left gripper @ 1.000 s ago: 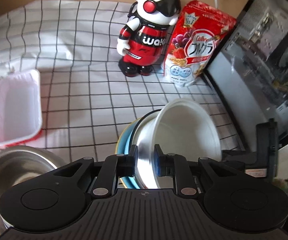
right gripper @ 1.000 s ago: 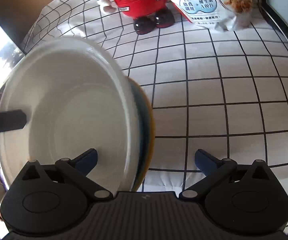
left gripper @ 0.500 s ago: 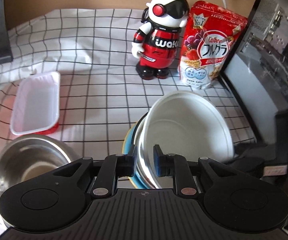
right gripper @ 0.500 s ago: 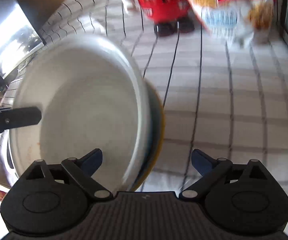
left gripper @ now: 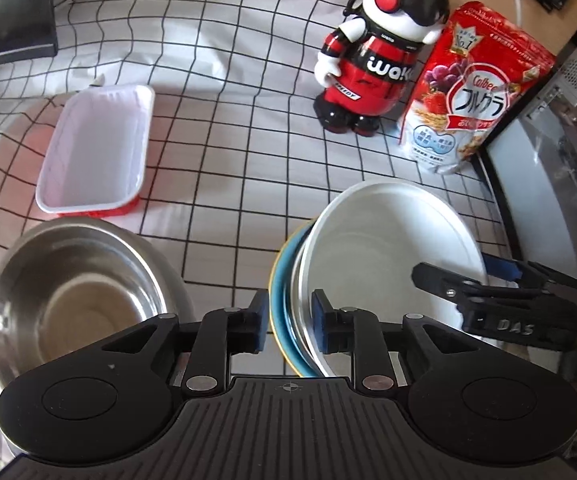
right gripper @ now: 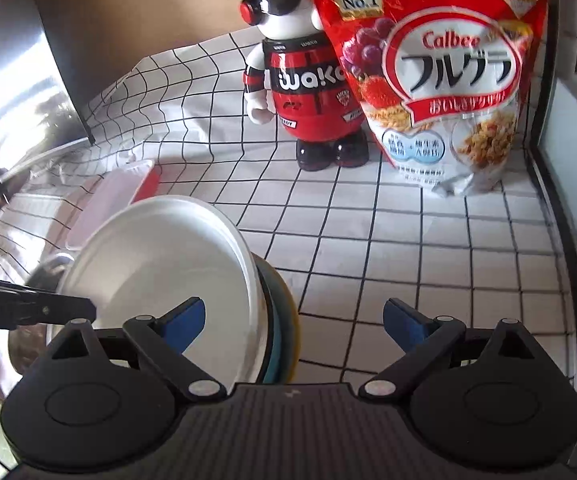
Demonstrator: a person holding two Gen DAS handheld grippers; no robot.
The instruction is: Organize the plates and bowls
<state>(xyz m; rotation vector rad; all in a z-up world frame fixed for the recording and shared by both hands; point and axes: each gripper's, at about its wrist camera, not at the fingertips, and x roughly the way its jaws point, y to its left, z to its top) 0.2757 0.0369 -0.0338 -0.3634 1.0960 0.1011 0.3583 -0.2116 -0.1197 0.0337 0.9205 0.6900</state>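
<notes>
Where the checked cloth lies flat in front of the cereal bag, we find the round white bowl (left gripper: 388, 256), smooth and glossy inside, nested with a blue plate (left gripper: 284, 320) that has a yellow edge. The stack stands tilted, its opening turned toward the right gripper (right gripper: 294, 318).

In the left wrist view, the left gripper (left gripper: 288, 320) straddles the near rim of this stack, one blue pad outside the plate and one inside the bowl. Its jaws have just been opening, and slim gaps show at both pads, so we read them as narrow but loosened, with the rims between them and not pressed.

The right gripper's jaws stand wide. One blue finger (right gripper: 186, 322) lies over the bowl's white interior, the other hangs over the cloth, and nothing is clamped.

Left of the white bowl sits a round stainless steel bowl (left gripper: 76, 300), dull and reflective. Beyond that is a rectangular white plastic tray (left gripper: 96, 148) with a red base. The red cereal bag (left gripper: 468, 92), shiny and crinkled, stands behind the white bowl, and just left of the bag is a glossy red, white and black robot figure (left gripper: 376, 52). All rest on a white tablecloth (left gripper: 228, 120) with a black grid.
</notes>
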